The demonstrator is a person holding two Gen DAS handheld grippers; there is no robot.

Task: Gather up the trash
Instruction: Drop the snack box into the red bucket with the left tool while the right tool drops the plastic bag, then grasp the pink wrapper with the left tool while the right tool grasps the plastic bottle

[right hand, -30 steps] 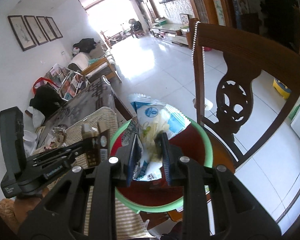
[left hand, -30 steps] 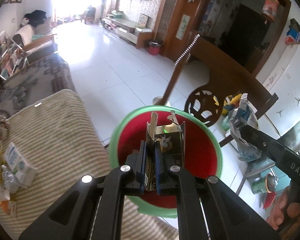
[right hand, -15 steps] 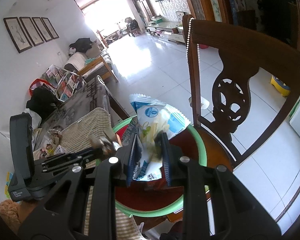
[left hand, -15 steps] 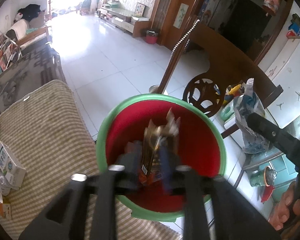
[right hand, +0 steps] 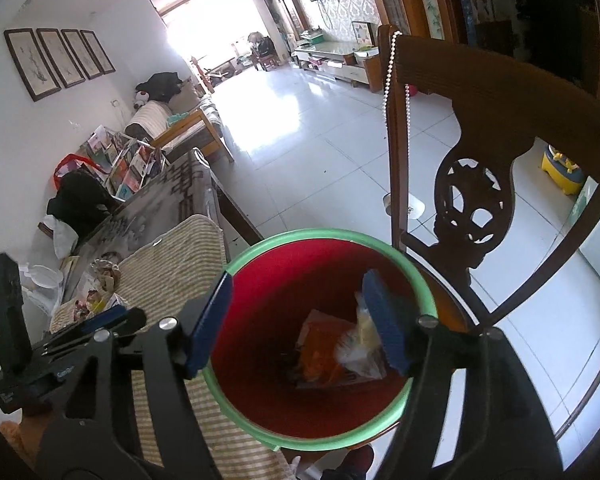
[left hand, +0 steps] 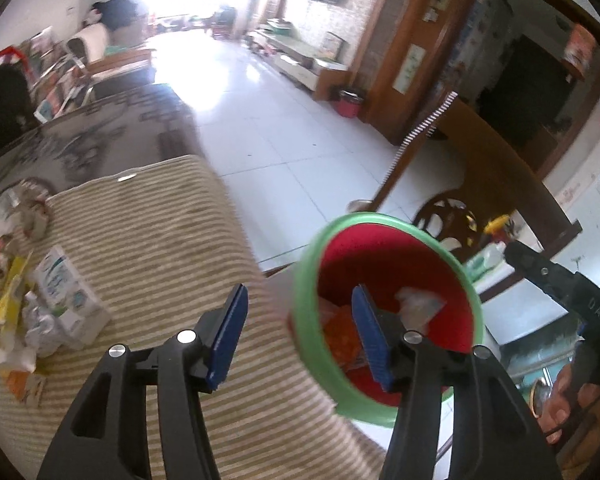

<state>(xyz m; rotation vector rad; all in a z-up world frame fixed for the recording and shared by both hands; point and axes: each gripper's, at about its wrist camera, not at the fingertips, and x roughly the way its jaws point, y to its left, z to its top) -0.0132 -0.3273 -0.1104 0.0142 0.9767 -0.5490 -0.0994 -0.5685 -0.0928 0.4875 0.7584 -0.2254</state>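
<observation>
Left wrist view: my left gripper (left hand: 298, 326) is opening, nothing between its pads, straddling the rim of the red bin (left hand: 305, 312); more trash (left hand: 56, 300) lies on the striped cloth (left hand: 148, 240).

Right wrist view: my right gripper (right hand: 300, 320) is opening, empty, above the bin (right hand: 328, 235); wrappers (right hand: 340, 348) lie inside.

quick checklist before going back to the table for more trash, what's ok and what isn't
1. Left claw free of trash: ok, jaws opening with nothing between them.
2. Right claw free of trash: ok, jaws opening, empty, over the bin.
3. Dropped wrappers inside the bin: ok, lying at the bottom.
4. Trash left to collect: ok, milk carton and scraps on the striped cloth.
5. Bin steady on its support: cannot tell.
6. Chair clear of the claws: ok, behind the bin.
</observation>
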